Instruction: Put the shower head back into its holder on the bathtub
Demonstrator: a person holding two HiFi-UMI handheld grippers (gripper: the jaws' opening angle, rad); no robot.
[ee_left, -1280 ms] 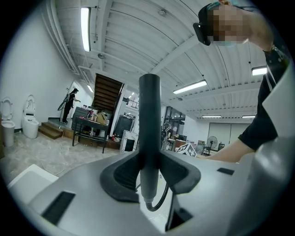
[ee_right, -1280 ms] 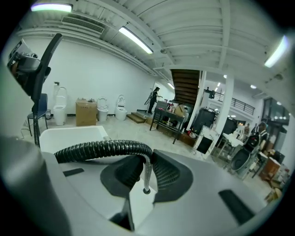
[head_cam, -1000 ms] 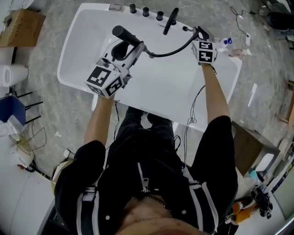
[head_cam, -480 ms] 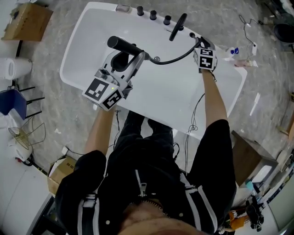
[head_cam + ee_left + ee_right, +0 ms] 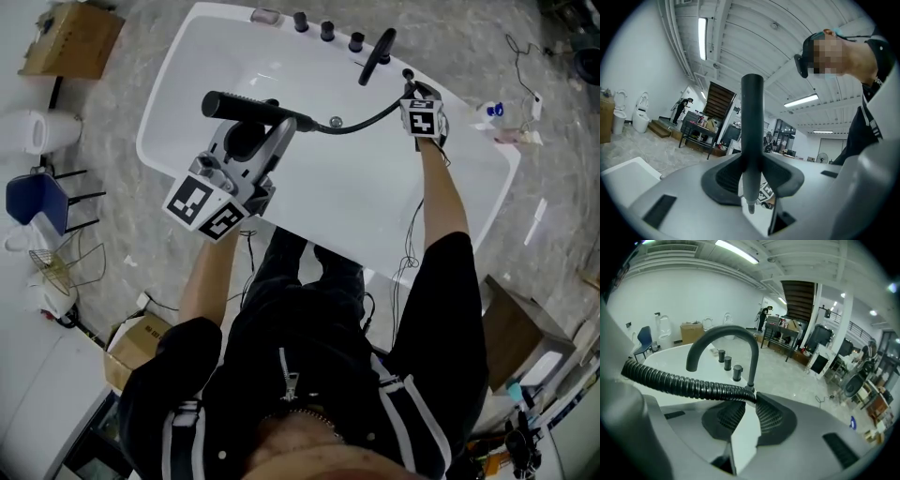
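— Left arm?
— It reaches out over the tub (image 5: pixel 164 103). The left gripper (image 5: pixel 277 127) is level and clamped on the shower head (image 5: pixel 239 105), which lies crosswise above the basin.
— Right?
— It reaches further. The right gripper (image 5: pixel 412 92) tilts down at the far rim, jaws pinching the hose (image 5: pixel 366 117) just beside the faucet (image 5: pixel 377 54).
— Room?
— The basin floor between them is open; knobs (image 5: pixel 327 31) line the far edge left of the faucet.
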